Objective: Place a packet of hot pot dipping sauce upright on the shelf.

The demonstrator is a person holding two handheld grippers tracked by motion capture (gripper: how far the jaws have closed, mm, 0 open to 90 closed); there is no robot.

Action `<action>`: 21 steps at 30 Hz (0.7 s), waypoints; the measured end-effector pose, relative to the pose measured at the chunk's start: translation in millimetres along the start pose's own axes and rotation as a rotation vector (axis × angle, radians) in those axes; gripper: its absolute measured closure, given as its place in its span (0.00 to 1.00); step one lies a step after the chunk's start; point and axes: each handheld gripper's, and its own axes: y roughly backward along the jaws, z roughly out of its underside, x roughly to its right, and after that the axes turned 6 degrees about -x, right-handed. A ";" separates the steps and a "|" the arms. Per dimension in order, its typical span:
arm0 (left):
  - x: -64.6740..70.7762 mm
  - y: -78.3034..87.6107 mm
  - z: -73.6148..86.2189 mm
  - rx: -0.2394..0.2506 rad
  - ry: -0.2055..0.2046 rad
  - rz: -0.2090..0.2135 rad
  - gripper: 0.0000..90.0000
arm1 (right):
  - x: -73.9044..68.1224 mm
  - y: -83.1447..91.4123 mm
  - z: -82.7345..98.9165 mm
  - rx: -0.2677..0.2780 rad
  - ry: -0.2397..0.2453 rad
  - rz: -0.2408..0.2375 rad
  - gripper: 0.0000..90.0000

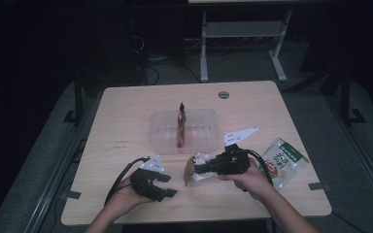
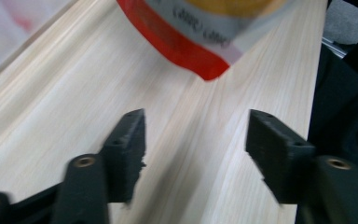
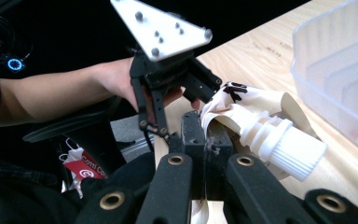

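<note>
White-capped spout pouch: clamped in right tongs. Left tongs: released, bare, just beside pouch, over table.

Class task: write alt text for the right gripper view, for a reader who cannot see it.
The right gripper has its black jaws shut on a spouted pouch with a white screw cap, lying on a pale wooden table. Behind it a hand holds the left gripper; a clear plastic tray sits at right.
</note>
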 end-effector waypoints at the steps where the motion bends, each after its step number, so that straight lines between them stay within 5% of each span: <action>1: -0.5 1.7 2.3 -0.008 -0.007 -0.009 0.38 | 0.4 -1.2 -1.8 0.002 -0.002 -0.001 1.00; 7: -1.2 10.9 17.7 0.006 0.020 -0.048 0.26 | 5.6 -8.6 -12.4 -0.003 0.011 0.013 1.00; 21: -12.2 14.8 24.0 0.019 0.027 -0.074 0.22 | 14.8 -21.5 -40.5 0.022 0.038 0.020 1.00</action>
